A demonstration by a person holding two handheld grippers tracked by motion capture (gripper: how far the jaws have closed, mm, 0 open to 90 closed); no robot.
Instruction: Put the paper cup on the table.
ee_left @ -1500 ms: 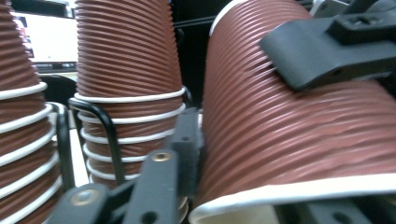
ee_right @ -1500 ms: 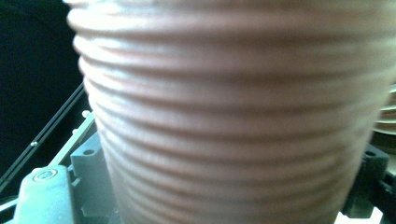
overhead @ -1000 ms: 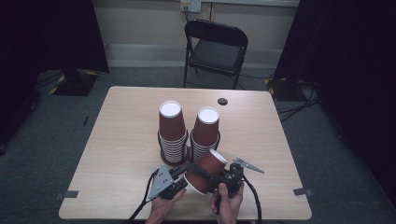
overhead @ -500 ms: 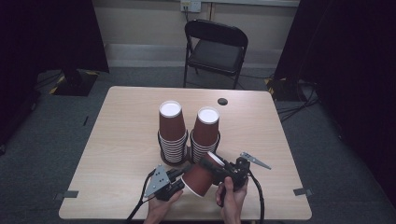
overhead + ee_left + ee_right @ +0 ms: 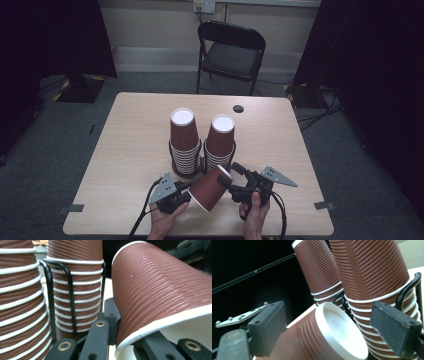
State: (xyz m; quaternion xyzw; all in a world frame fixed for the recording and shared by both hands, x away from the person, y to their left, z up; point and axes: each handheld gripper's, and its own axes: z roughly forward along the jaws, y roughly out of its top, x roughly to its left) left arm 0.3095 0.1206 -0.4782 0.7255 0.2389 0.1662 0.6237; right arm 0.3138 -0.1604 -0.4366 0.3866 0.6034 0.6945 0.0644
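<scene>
Dark-curtained room, folding chair (image 5: 231, 50) behind a pale wood tabletop (image 5: 125, 150). Two stacks of ribbed brown cups (image 5: 185, 140) stand mid-table in a black wire rack (image 5: 49, 290). Left gripper (image 5: 181, 196) fingers pinch the rim of a loose cup (image 5: 209, 187) held tilted near the front edge. Right gripper (image 5: 231, 176) fingers have just narrowed, straddling the cup's base, pads apparently not pressing. Risk: thin rim grip slips or crumples; a swing knocks the stacks.

Grey carpet floor (image 5: 60, 135); pale wall (image 5: 150, 25) with socket (image 5: 203, 6); black folding chair (image 5: 231, 50); dark curtains (image 5: 370, 60) either side.
</scene>
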